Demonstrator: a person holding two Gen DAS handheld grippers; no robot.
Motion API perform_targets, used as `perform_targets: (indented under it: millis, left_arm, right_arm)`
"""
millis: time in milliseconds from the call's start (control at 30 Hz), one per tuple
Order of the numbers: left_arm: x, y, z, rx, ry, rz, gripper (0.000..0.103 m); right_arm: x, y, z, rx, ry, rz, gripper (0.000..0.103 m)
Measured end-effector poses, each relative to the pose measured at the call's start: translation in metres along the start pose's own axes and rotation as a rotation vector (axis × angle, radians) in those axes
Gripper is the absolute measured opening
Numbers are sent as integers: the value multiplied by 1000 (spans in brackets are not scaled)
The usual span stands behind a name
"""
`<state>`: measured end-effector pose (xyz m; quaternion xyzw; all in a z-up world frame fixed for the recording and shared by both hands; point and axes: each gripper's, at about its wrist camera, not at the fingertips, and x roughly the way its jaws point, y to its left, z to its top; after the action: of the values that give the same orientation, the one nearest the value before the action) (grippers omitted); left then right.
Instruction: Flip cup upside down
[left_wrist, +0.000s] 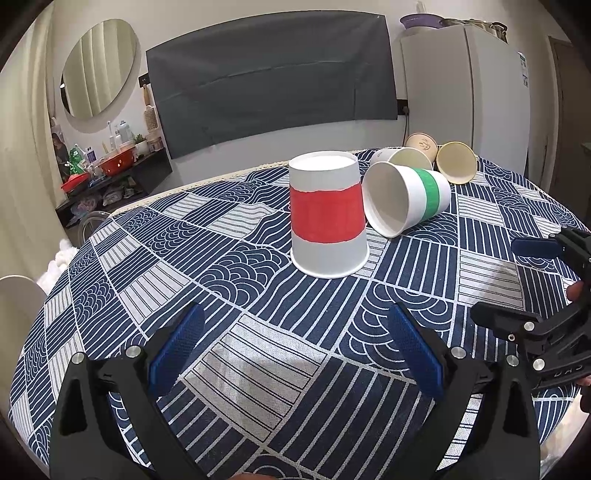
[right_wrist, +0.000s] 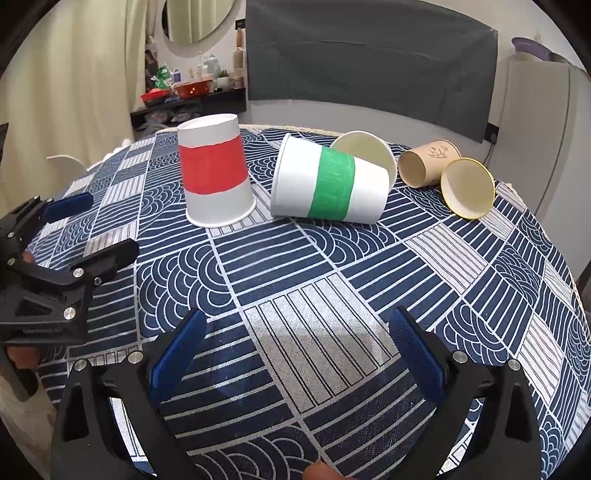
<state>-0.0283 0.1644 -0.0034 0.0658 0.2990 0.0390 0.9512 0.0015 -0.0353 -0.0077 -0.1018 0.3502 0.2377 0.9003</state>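
A white paper cup with a red band stands upside down on the patterned tablecloth; it also shows in the right wrist view. A white cup with a green band lies on its side just right of it, and shows in the right wrist view. My left gripper is open and empty, short of the red cup. My right gripper is open and empty, short of the green cup. Each gripper shows in the other's view: the right, the left.
Three more cups lie on their sides behind the green one: a white one, a tan printed one and a yellow-rimmed one. A fridge stands at the back right, a cluttered shelf at the back left.
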Motion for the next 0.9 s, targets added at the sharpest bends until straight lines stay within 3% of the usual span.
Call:
perform_targets:
  millis: [900]
  left_arm:
    - [0,3,0,-26,6,-8,97]
  right_arm:
    - [1,0,0,-5,3,-5,95]
